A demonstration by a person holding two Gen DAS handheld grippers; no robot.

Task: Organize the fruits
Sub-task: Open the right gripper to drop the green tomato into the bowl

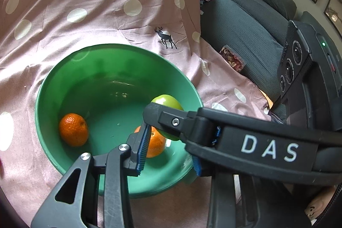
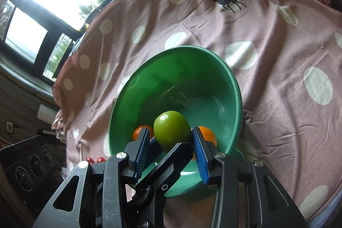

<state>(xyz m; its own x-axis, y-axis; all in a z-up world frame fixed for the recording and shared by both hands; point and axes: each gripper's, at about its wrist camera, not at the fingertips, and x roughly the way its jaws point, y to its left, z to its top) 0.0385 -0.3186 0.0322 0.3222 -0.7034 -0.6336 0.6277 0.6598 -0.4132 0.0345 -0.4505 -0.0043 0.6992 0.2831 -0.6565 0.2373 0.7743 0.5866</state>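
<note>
1. So, the green apple (image 2: 172,129) sits between the two blue pads of the right claw (image 2: 171,131). The jaws are partly closed with the pads snug on either side of it, so it looks gripped.
2. It's inside the rim of the green bowl (image 2: 233,82), toward the near side. Can't tell if it's touching the bowl.
3. Two oranges are lying in the bowl. The left orange (image 1: 73,129) is off on its own, and the second orange (image 1: 157,145) is just beside the apple, partly tucked behind it.
4. The left claw (image 1: 168,138) is poking into the same spot, jaws fairly close together. One blue pad overlaps the second orange in its own view.
5. What's in the way: the right claw's arm cuts straight across the left camera and hides the left claw's far finger and most of the apple. So I honestly can't tell whether the left one has hold of anything. From the right camera, a black finger of the left claw crosses under the apple.
6. Around it: the bowl sits on a pink polka-dot cloth (image 1: 96,20) with a deer print (image 1: 165,37).
7. Further out there's a grey chair (image 1: 245,25) with a clear snack packet (image 1: 233,59) on it. Two small red balls (image 2: 95,160) lie past the cloth's edge.
</note>
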